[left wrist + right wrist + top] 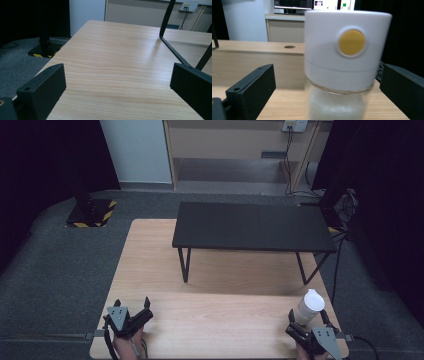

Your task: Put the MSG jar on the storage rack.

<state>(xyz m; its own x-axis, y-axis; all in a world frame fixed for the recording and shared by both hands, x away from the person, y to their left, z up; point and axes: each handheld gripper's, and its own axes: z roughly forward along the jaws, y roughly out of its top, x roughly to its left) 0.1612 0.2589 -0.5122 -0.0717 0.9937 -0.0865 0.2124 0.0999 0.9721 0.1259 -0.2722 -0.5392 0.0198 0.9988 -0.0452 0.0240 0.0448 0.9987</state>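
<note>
White-capped jar (310,306) stands between the right gripper's (306,319) wide jaws, framed for grasping; left gripper (132,308), well apart from the jar, gapes empty.

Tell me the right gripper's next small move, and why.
Probably close the right gripper on the white-capped jar. The jar stands between its open jaws near the table's front right corner, with gaps on both sides. The left gripper sits open, holding nothing.

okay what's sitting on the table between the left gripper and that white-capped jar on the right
Nothing. In the high view, the wooden table is bare between the left gripper and the white-capped jar, which stands between the right gripper's open jaws.
</note>
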